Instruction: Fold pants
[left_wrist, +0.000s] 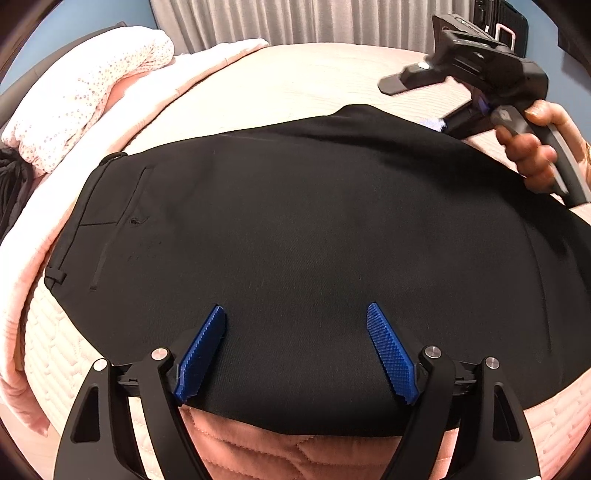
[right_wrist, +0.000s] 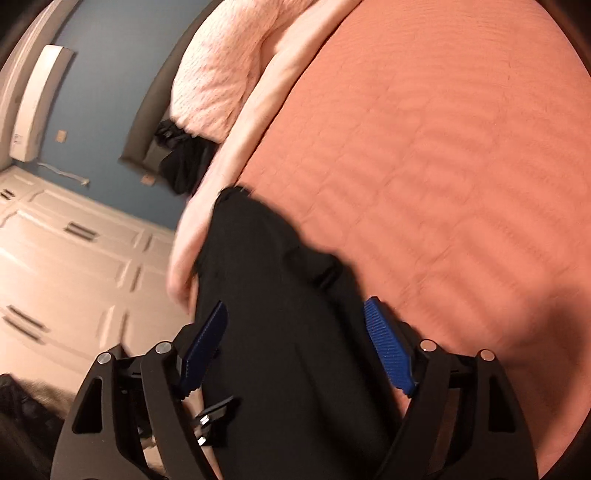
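Observation:
Black pants (left_wrist: 295, 229) lie flat on the pink quilted bed (left_wrist: 295, 74), waistband and back pocket at the left. My left gripper (left_wrist: 295, 314) is open, its blue pads (left_wrist: 201, 354) over the pants' near edge, holding nothing. The right gripper (left_wrist: 476, 70), held by a hand, hovers at the pants' far right corner. In the right wrist view the right gripper (right_wrist: 295, 310) is open above the pants (right_wrist: 280, 332), which run away toward the waistband; the view is blurred.
A dotted white pillow (left_wrist: 92, 92) and a pale blanket (left_wrist: 22, 258) lie at the bed's left side. Grey curtains (left_wrist: 295, 18) hang behind the bed. A blue wall (right_wrist: 103, 92) and white cabinet doors (right_wrist: 55, 258) show beside the bed.

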